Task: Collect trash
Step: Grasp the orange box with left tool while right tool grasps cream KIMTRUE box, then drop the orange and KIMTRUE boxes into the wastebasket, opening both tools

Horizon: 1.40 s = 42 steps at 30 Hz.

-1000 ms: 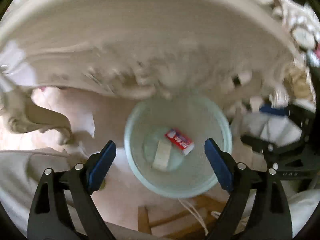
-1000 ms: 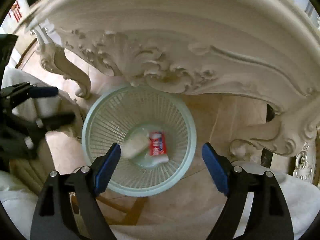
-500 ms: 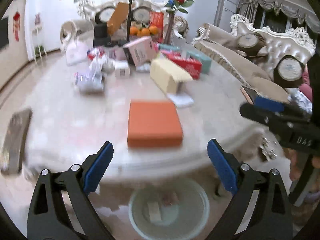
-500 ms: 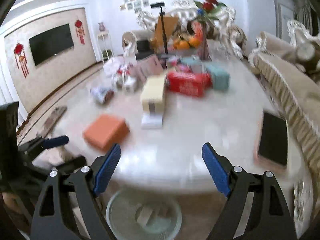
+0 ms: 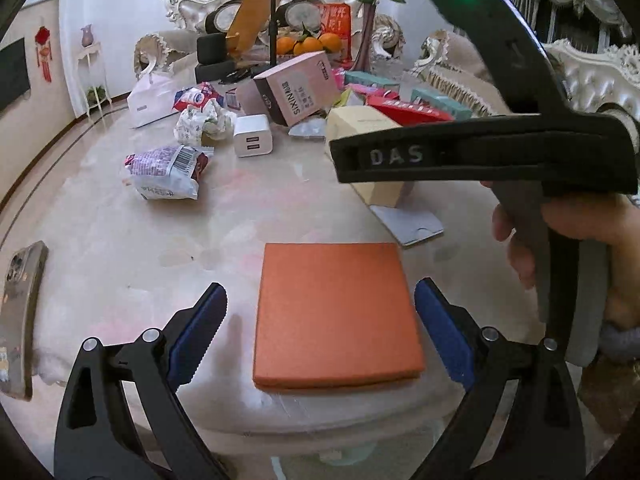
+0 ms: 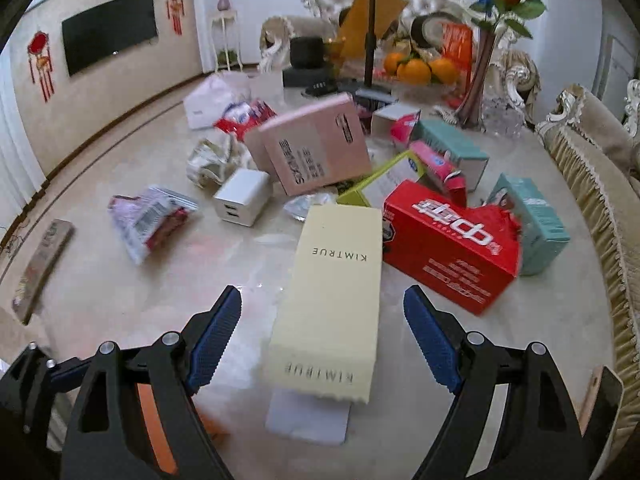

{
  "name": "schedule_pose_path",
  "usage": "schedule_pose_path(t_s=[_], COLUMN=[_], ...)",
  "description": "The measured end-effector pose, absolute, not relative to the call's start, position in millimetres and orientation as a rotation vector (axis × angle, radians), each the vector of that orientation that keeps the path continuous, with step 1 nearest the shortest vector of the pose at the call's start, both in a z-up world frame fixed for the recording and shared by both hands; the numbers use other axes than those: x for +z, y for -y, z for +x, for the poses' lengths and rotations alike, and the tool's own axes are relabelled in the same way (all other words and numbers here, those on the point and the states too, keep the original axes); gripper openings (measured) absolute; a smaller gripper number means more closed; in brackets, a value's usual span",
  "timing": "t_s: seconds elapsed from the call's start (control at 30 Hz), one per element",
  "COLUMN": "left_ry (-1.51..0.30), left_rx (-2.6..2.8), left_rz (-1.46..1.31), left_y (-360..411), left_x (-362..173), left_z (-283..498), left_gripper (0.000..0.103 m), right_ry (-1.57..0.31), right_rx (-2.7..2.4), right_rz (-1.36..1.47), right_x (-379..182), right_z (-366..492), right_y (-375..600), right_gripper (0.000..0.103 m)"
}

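My left gripper (image 5: 320, 286) is open, with its blue pads on either side of a flat orange box (image 5: 336, 312) near the front edge of the marble table (image 5: 120, 240); the pads do not touch the box. My right gripper (image 6: 323, 292) is open above a long cream box (image 6: 336, 300) marked KIMTRUE, and nothing is held. Further back lie a crumpled purple snack wrapper (image 6: 148, 216), a wad of crumpled paper (image 6: 208, 160), a red carton (image 6: 448, 244) and a pink box (image 6: 316, 144). A pale sliver below the table edge may be the basket (image 5: 320, 466).
The right gripper's black body (image 5: 480, 156) and the hand (image 5: 580, 216) holding it fill the right of the left wrist view. A phone (image 5: 20, 312) lies at the table's left edge, another phone (image 6: 604, 404) at the right. A white charger (image 6: 242, 196), teal boxes, oranges and a vase stand behind.
Both grippers have risen from over the green basket under the table to above the tabletop. The left has come over the orange box, the right forward over the cream box.
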State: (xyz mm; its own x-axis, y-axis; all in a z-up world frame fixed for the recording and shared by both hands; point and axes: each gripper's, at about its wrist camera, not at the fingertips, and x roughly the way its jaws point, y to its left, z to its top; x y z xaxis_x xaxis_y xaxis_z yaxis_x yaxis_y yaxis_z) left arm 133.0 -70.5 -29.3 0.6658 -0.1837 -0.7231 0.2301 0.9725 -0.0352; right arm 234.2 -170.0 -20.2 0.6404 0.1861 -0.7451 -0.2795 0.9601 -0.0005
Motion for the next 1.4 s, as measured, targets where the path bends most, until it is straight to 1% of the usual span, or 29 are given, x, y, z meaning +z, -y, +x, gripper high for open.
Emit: schedule_pose_path(t_s=[0.23, 0.3, 0.33, 0.37, 0.57, 0.7, 0.87, 1.0, 1.1, 1.2, 1.4], left_ry=[-0.839, -0.831, -0.819, -0.806, -0.815, -0.762, -0.690, -0.679, -0.745, -0.881, -1.111], left_rx=[-0.208, -0.205, -0.219, -0.218, -0.241, -0.248, -0.322, -0.405, -0.451, -0.467, -0.489], left_rz=[0.081, 0.119, 0.126, 0.139, 0.085, 0.062, 0.022, 0.040, 0.066, 0.053, 0.046], left_y=[73, 77, 78, 80, 68, 53, 31, 26, 24, 23, 29], left_x=[-36, -38, -37, -36, -31, -5, 33, 38, 17, -22, -100], left_z=[140, 138, 137, 135, 136, 123, 83, 41, 5, -14, -1], left_gripper=[0.092, 0.090, 0.078, 0.071, 0.071, 0.071, 0.071, 0.071, 0.071, 0.071, 0.071], right_ry=[-0.857, -0.884, -0.891, -0.882, -0.830, -0.762, -0.674, -0.651, -0.696, -0.821, -1.086], right_rx=[0.257, 0.259, 0.268, 0.266, 0.282, 0.302, 0.347, 0.392, 0.403, 0.398, 0.365], right_rz=[-0.112, -0.101, -0.087, -0.074, 0.005, 0.060, 0.103, 0.112, 0.099, 0.142, 0.102], right_x=[-28, -31, -31, -30, -11, 14, 47, 56, 41, 5, -80], right_z=[243, 244, 246, 243, 219, 190, 130, 65, 20, -7, -5], right_y=[173, 176, 178, 181, 197, 209, 222, 225, 221, 221, 200], right_gripper=[0.077, 0.059, 0.046, 0.046, 0.046, 0.046, 0.046, 0.046, 0.046, 0.046, 0.046])
